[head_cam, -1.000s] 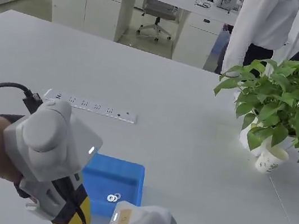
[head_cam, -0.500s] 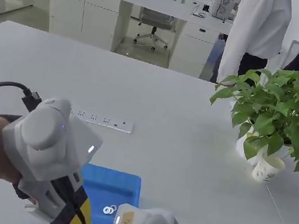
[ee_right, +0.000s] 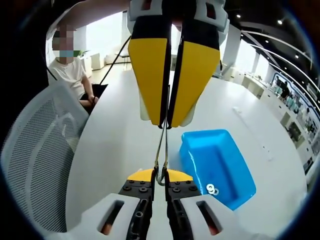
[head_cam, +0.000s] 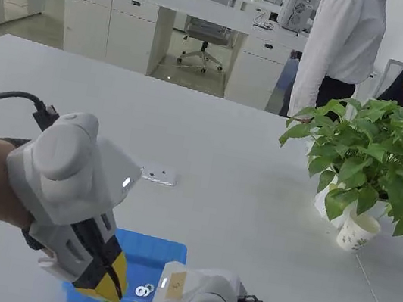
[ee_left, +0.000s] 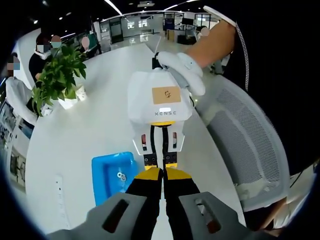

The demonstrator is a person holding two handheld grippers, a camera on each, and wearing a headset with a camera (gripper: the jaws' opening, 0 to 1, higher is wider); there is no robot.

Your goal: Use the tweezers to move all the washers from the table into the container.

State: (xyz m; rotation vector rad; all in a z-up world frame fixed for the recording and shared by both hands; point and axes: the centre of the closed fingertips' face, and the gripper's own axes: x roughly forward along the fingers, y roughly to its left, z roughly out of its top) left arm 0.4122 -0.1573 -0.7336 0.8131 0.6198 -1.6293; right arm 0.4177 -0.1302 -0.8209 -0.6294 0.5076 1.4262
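Blue container [ee_right: 212,152] sits on the white desk [ee_right: 112,145], just beside your tongs in the right gripper view. Two washers [ee_right: 212,189] lie on its floor near one corner. Your left tongs [ee_right: 168,120] are clenched on one end of the metal tweezers [ee_right: 162,147]. Your right tongs [ee_right: 160,177] pinch the looped end. The tweezers span tip to tip, over the desk next to the container.

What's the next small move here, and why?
Likely open the left gripper and ease it back, leaving the tweezers to the right gripper alone. The two grippers face each other, jaws shut on the same tweezers, so neither can work them. The blue container beside them holds two washers.
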